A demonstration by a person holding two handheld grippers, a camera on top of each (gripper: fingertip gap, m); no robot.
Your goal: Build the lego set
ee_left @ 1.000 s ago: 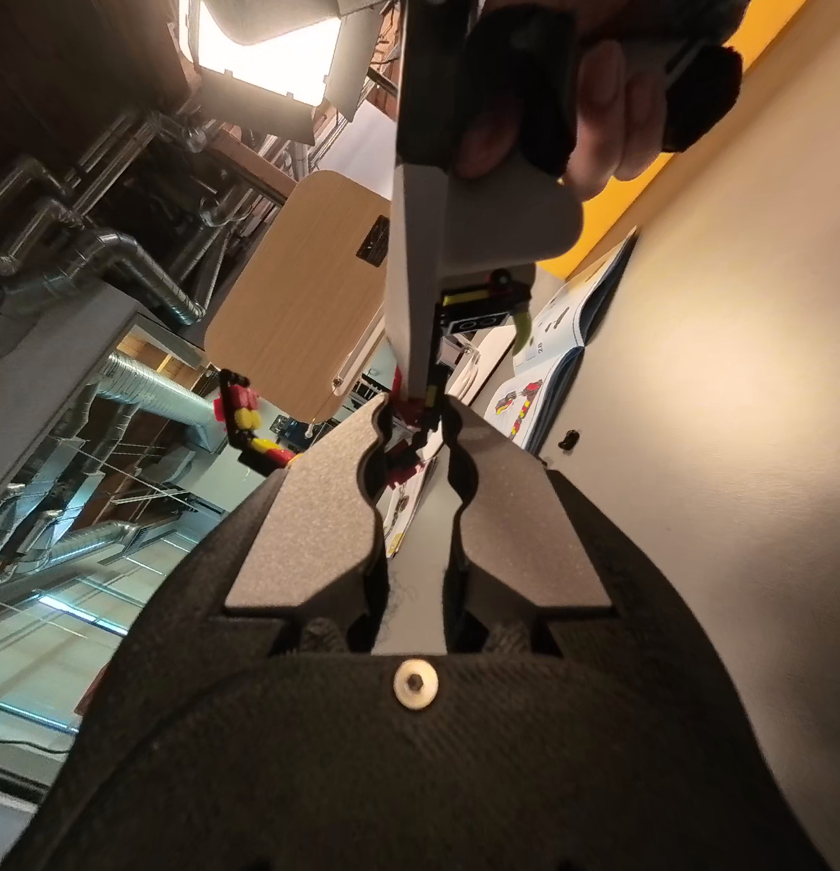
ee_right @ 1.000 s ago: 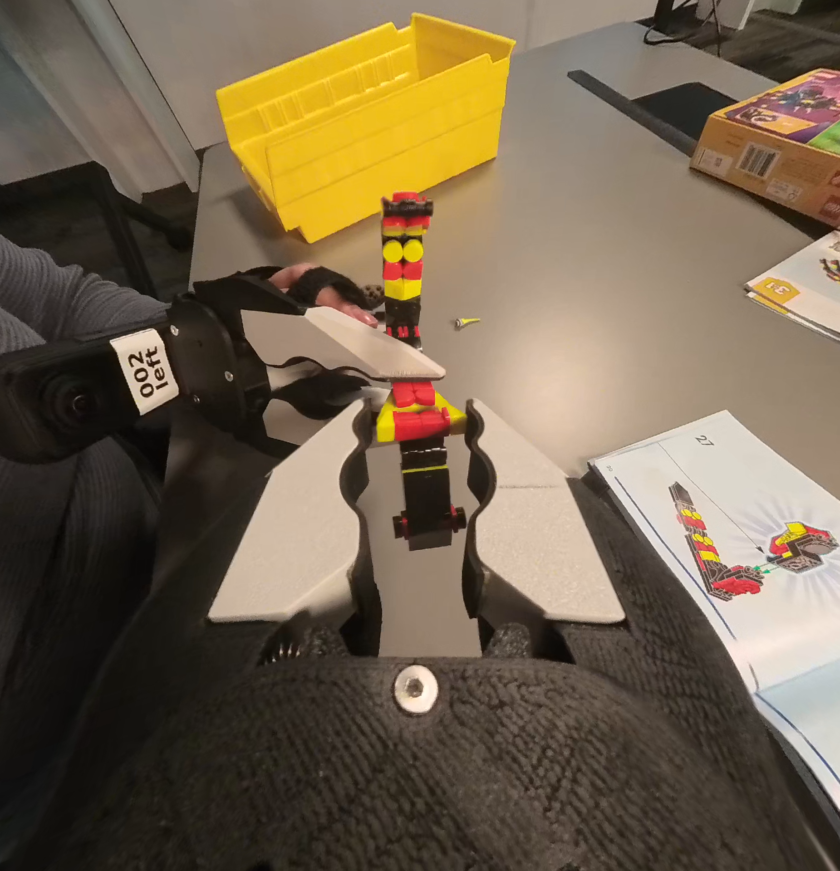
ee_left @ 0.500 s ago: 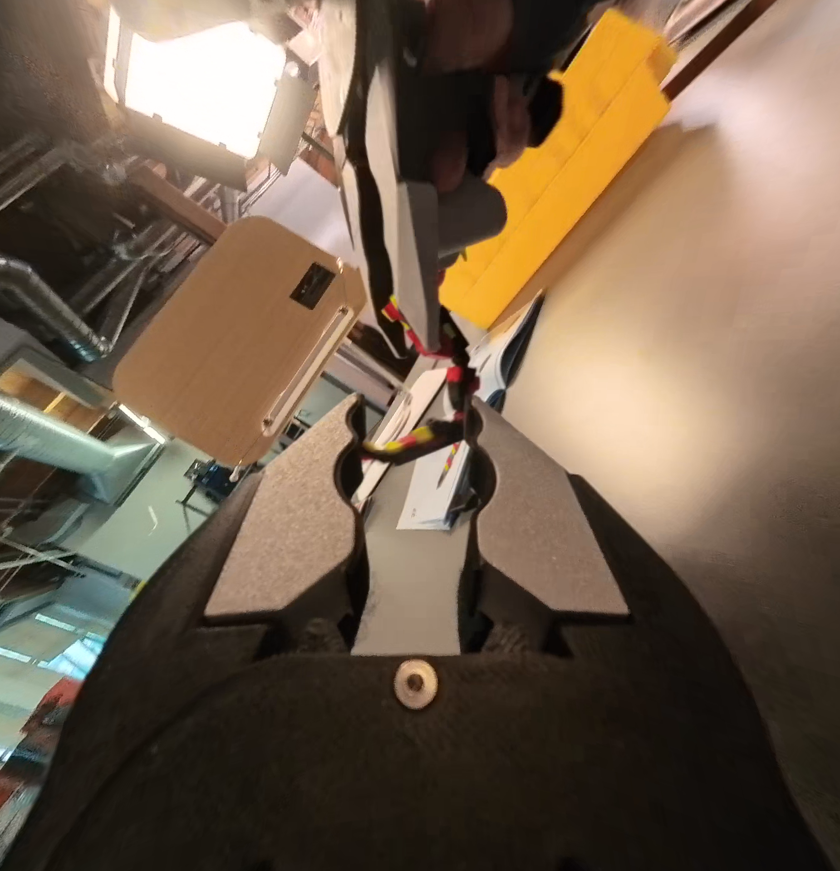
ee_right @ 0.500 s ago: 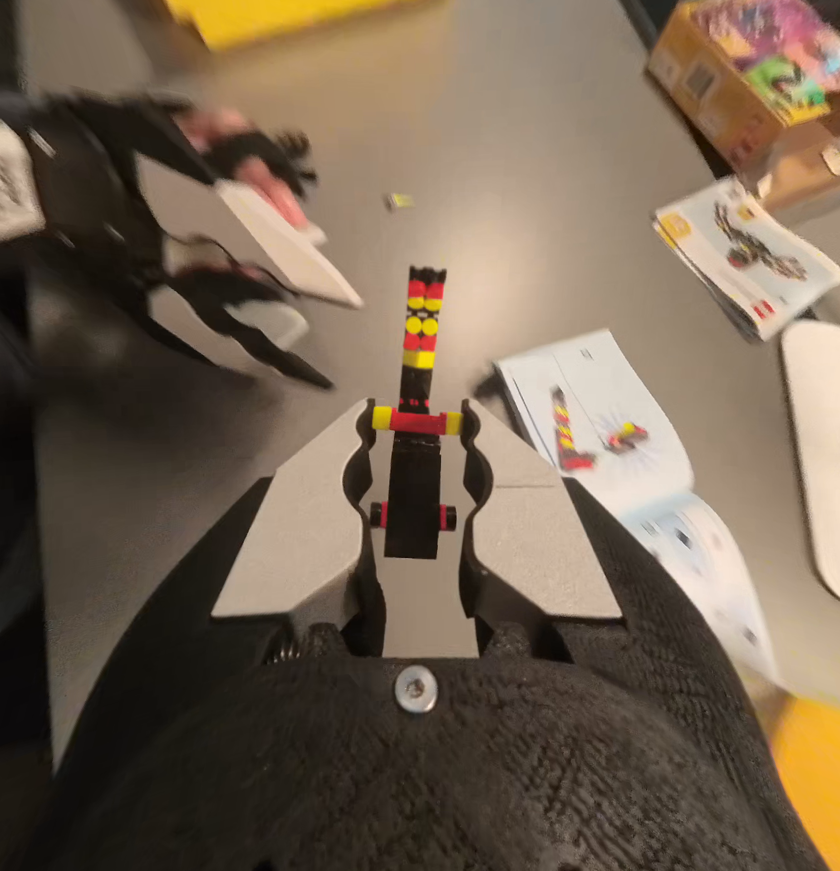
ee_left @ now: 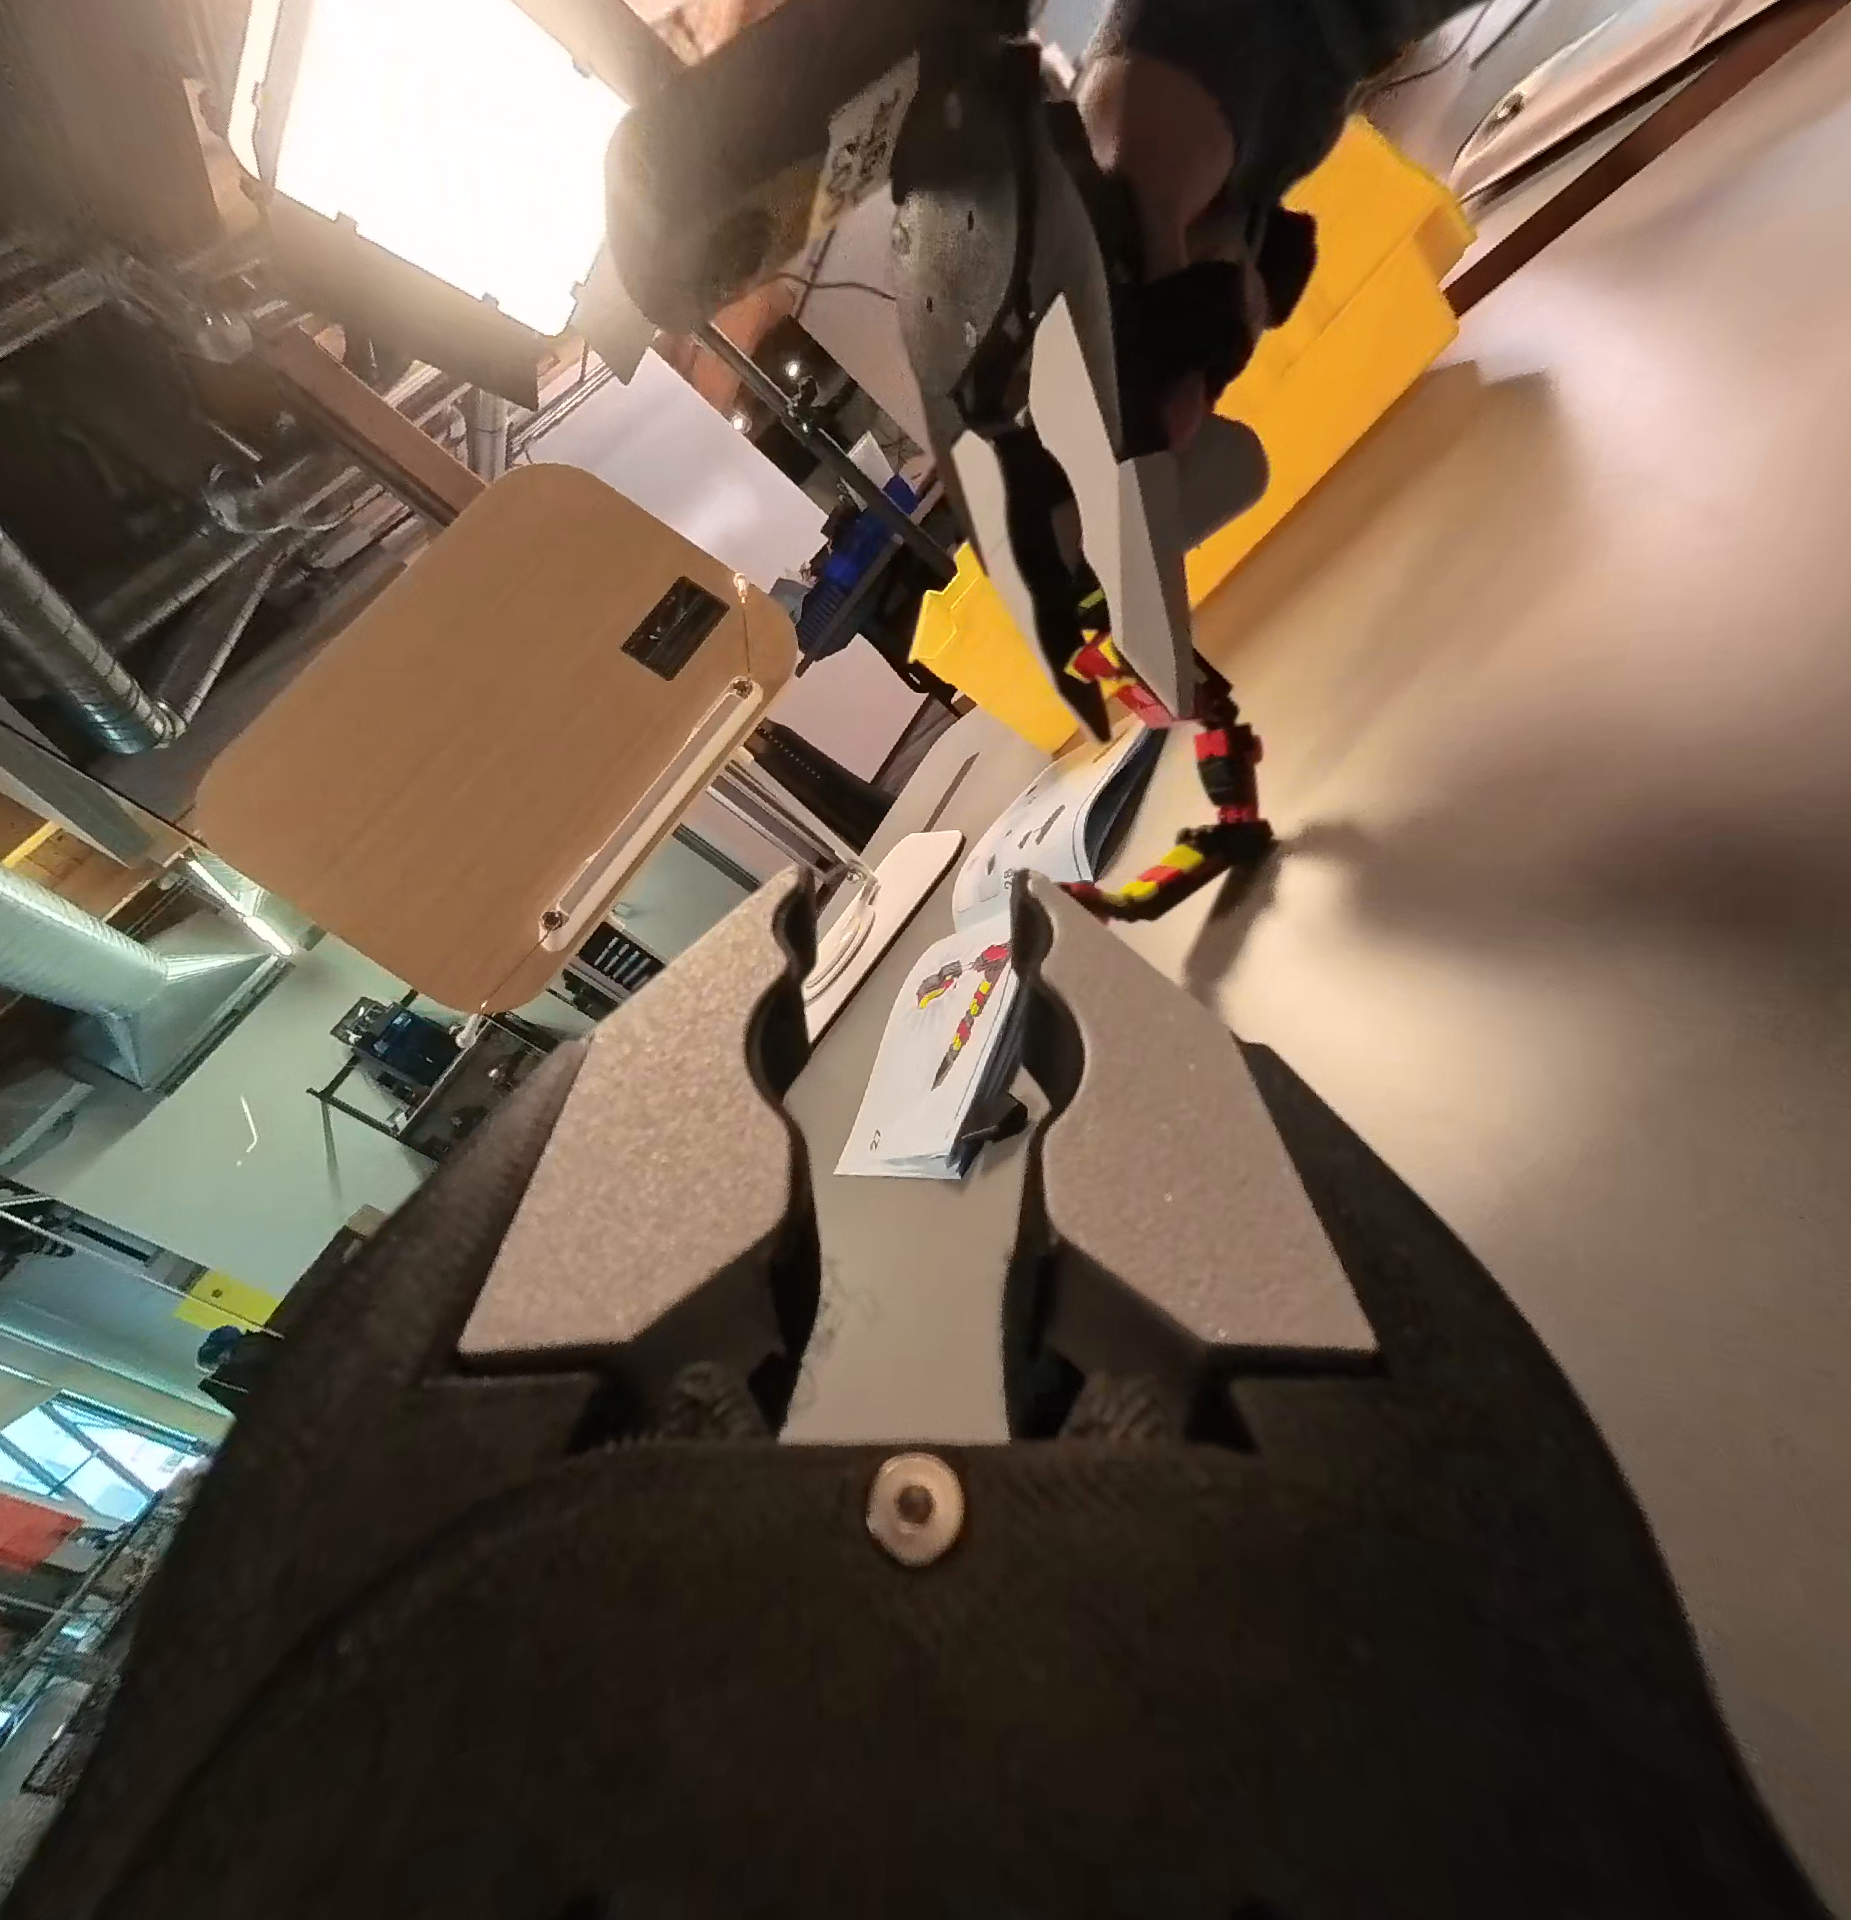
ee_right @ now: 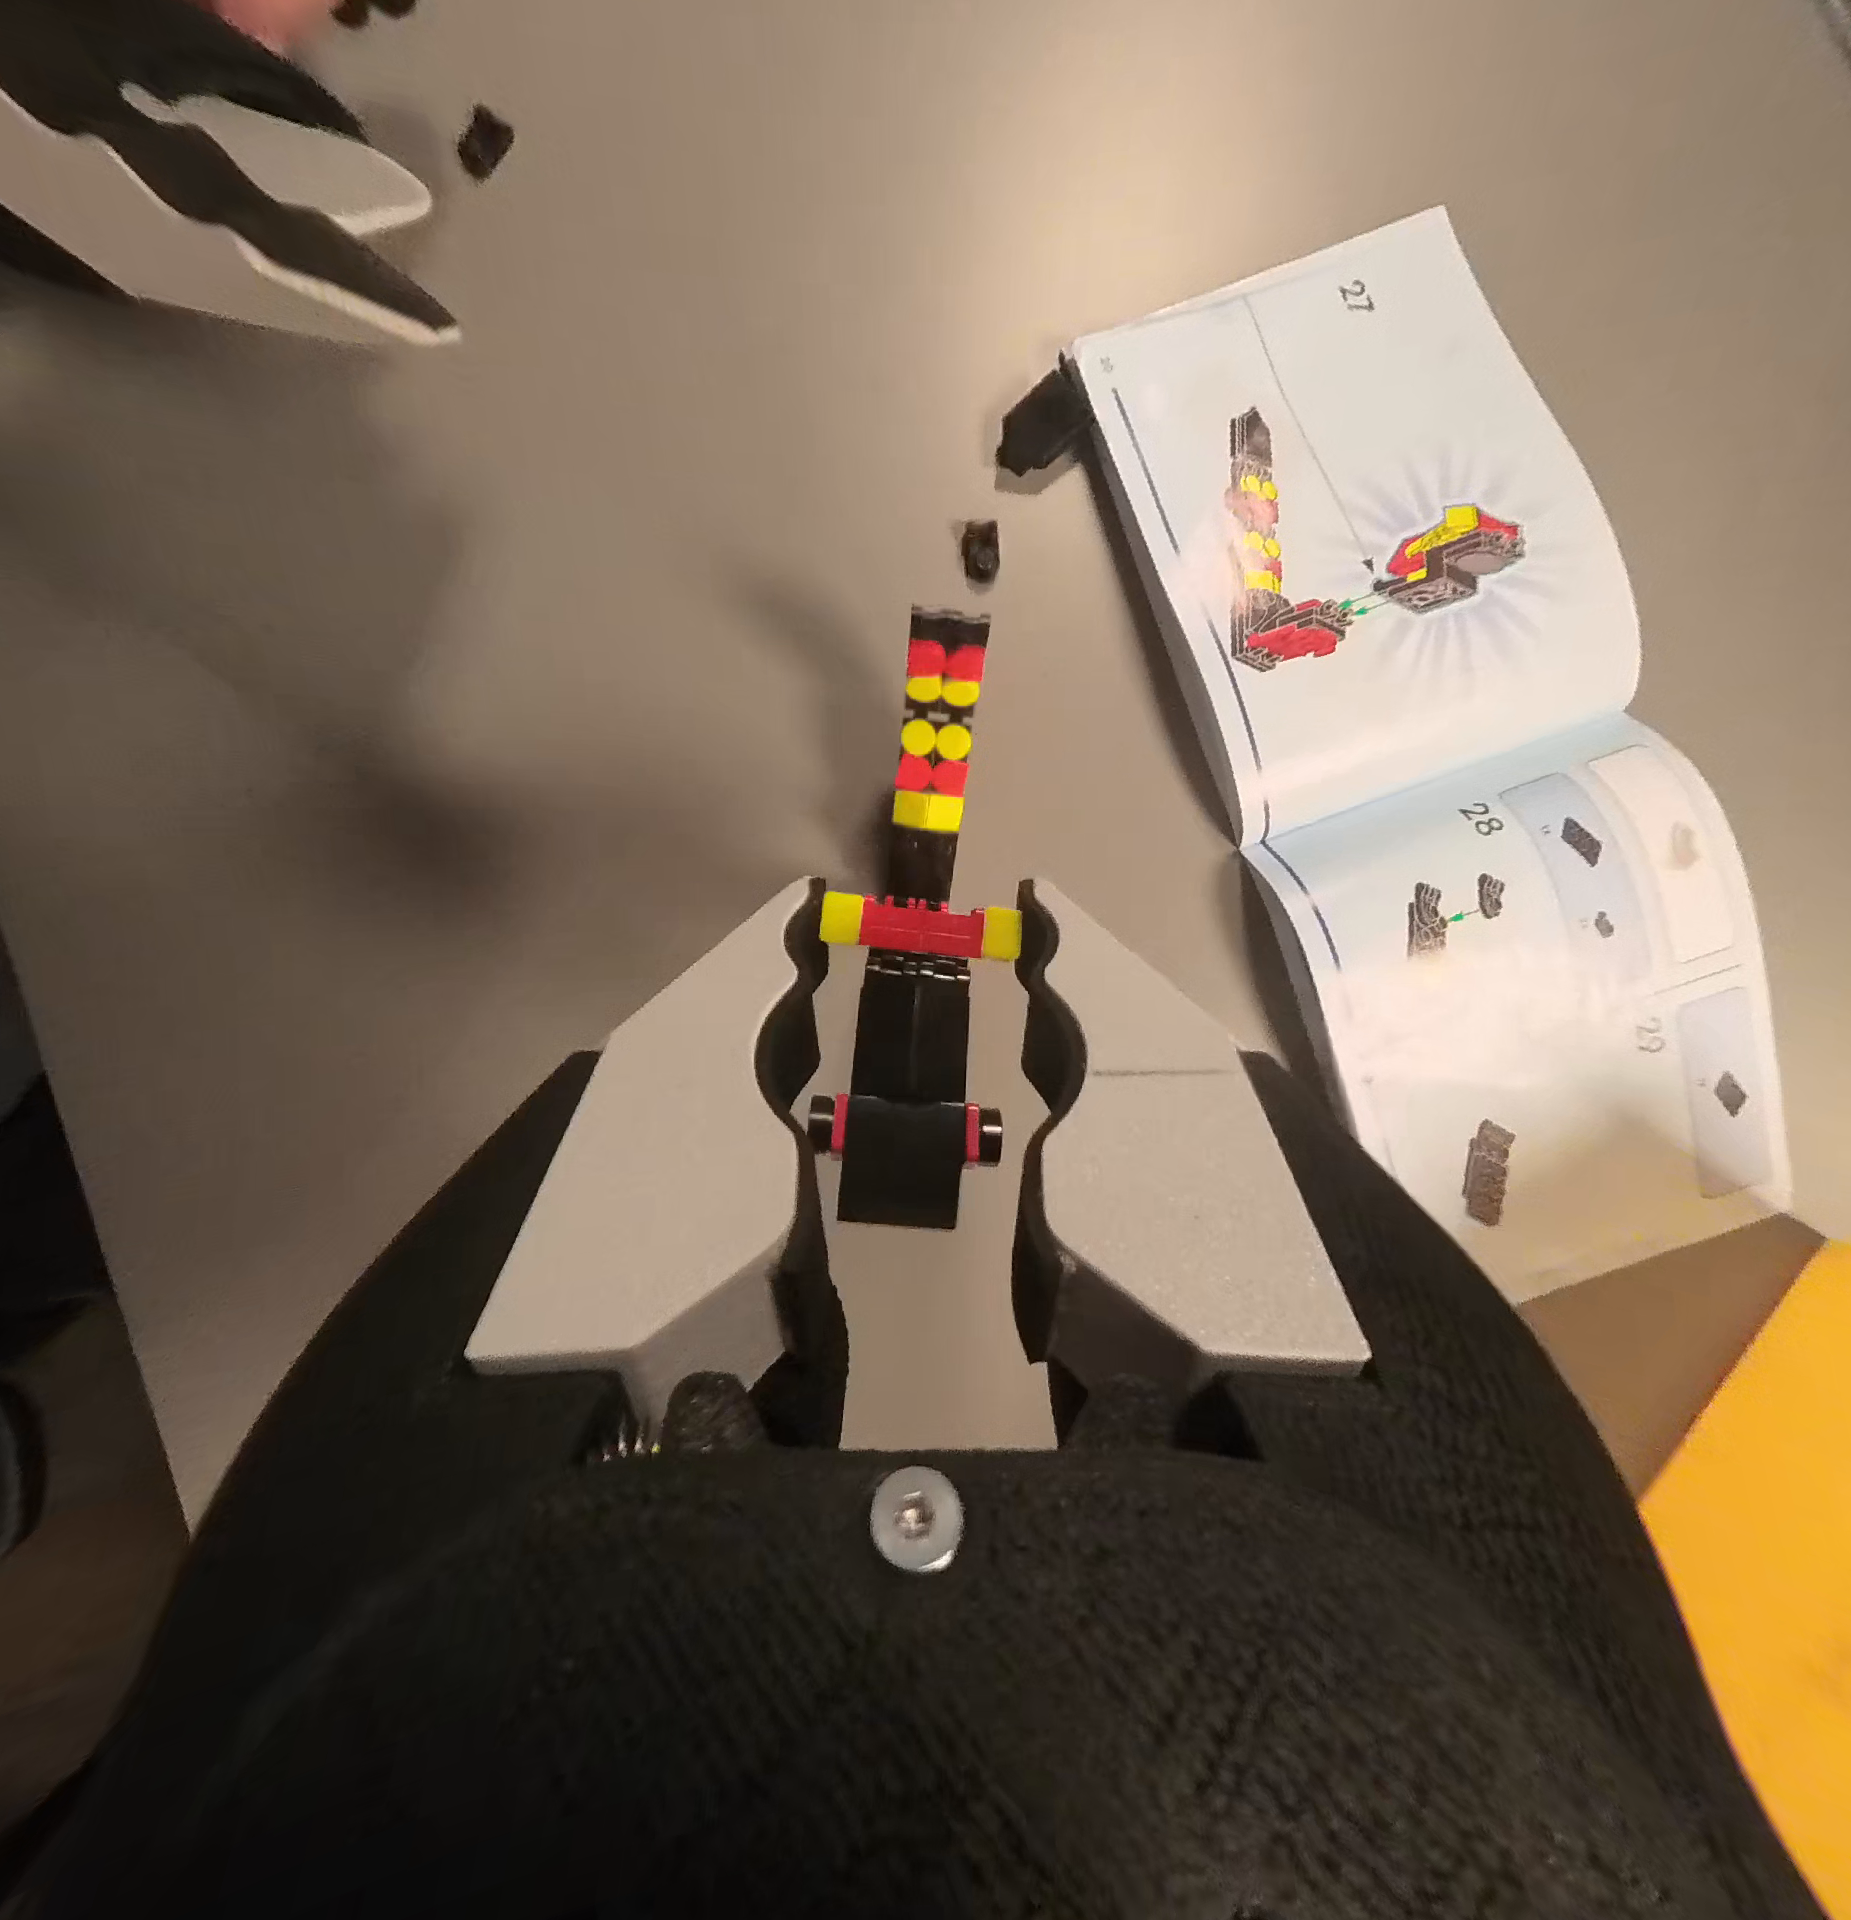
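A long black, red and yellow lego build (ee_right: 926,727) sticks out ahead of my right gripper (ee_right: 921,914), which is shut on its yellow-ended red crossbar. The build points down at the grey table (ee_right: 640,520). In the left wrist view the build (ee_left: 1222,790) hangs from the right gripper (ee_left: 1097,665) with its far end at the table surface. My left gripper (ee_left: 908,904) is open and empty, held off to the side; it also shows at the upper left of the right wrist view (ee_right: 277,239). The open instruction booklet (ee_right: 1420,582) lies right of the build.
Small black loose pieces lie on the table: one near the left gripper (ee_right: 485,140), one just beyond the build's tip (ee_right: 981,551), one at the booklet's corner (ee_right: 1040,426). A yellow bin (ee_left: 1347,312) stands farther back. The table's edge (ee_right: 1679,1262) runs behind the booklet.
My left gripper has let go of the build, opened and drawn away to the side. My right gripper has tipped downward and carried the build toward the table beside the booklet.
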